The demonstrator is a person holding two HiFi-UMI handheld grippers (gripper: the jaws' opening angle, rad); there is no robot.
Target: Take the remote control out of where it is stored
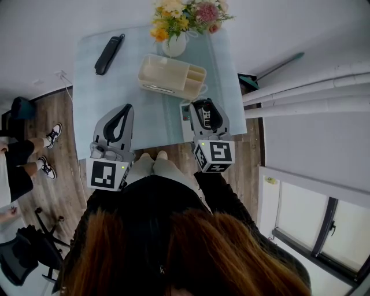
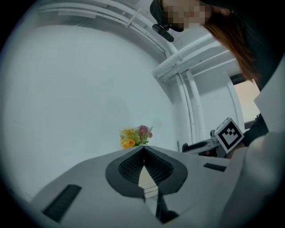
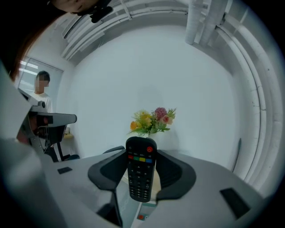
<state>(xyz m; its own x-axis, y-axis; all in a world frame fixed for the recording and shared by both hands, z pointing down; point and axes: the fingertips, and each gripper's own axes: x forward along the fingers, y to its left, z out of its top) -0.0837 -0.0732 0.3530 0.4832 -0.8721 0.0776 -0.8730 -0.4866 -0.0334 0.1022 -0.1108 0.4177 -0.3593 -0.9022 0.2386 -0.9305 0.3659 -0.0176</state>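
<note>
You stand in a plain work room, maybe an office. White pipes (image 1: 306,87) run along the bare wall (image 1: 312,34) at 3 o'clock. A black desk chair (image 1: 23,254) sits at 8 o'clock on the wood floor (image 1: 58,191). A small table (image 1: 98,98) with flowers (image 1: 185,14) is at 12 o'clock.

We look along our left gripper (image 2: 143,150). Its fingers (image 2: 127,167) meet at the tips with nothing held between them, and a cream patch shows through the narrow slit lower down. Beyond the tips, a bunch of yellow and pink flowers (image 2: 136,137) stands before a plain white wall (image 2: 80,89). At the right, white pipes (image 2: 189,102) run upward, near a marker cube (image 2: 230,133) and a person's reddish-brown hair (image 2: 231,40).
</note>
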